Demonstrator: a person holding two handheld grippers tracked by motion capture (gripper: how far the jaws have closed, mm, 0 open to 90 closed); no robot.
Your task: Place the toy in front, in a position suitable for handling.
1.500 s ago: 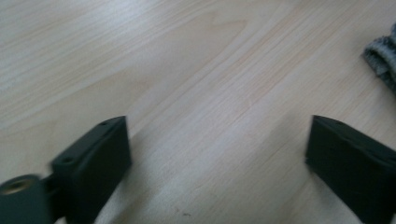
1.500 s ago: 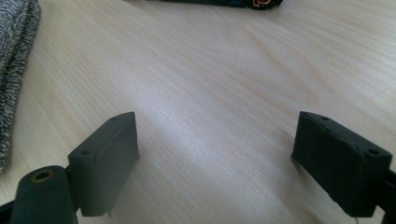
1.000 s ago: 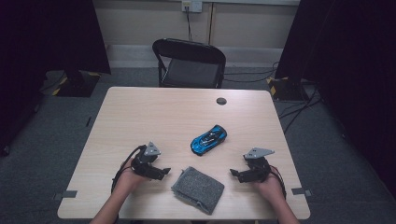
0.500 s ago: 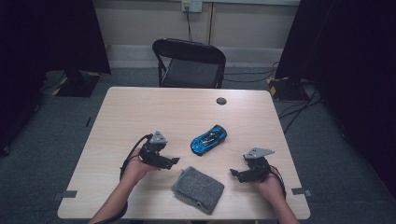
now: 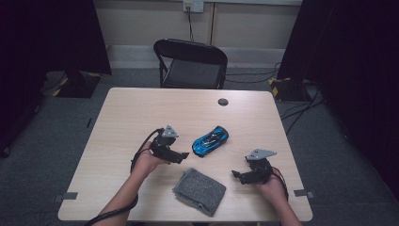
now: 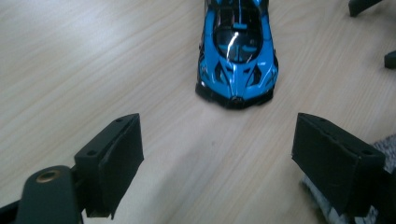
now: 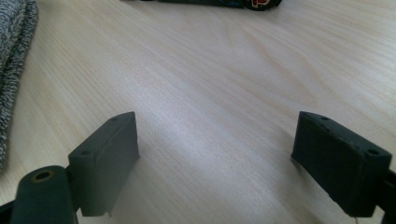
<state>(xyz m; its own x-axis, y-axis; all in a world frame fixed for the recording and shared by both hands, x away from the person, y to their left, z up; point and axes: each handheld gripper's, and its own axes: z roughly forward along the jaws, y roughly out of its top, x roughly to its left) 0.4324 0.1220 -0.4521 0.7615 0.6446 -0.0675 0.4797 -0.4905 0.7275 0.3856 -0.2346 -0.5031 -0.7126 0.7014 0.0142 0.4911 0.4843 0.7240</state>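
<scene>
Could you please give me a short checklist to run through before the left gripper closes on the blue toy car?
1. Left gripper jaws open wide: ok.
2. Blue toy car straight ahead of the jaws, nose toward them: ok.
3. Car between the jaws: not ok, it sits beyond the pads.
4. Grey cloth clear of the car: ok, though it lies by one left jaw.
5. Right gripper open, apart from the car: ok.

- The toy car (image 5: 211, 140) is shiny blue with black parts.
- It sits on its wheels, at a slant, near the middle of the table (image 5: 141, 113).
</scene>
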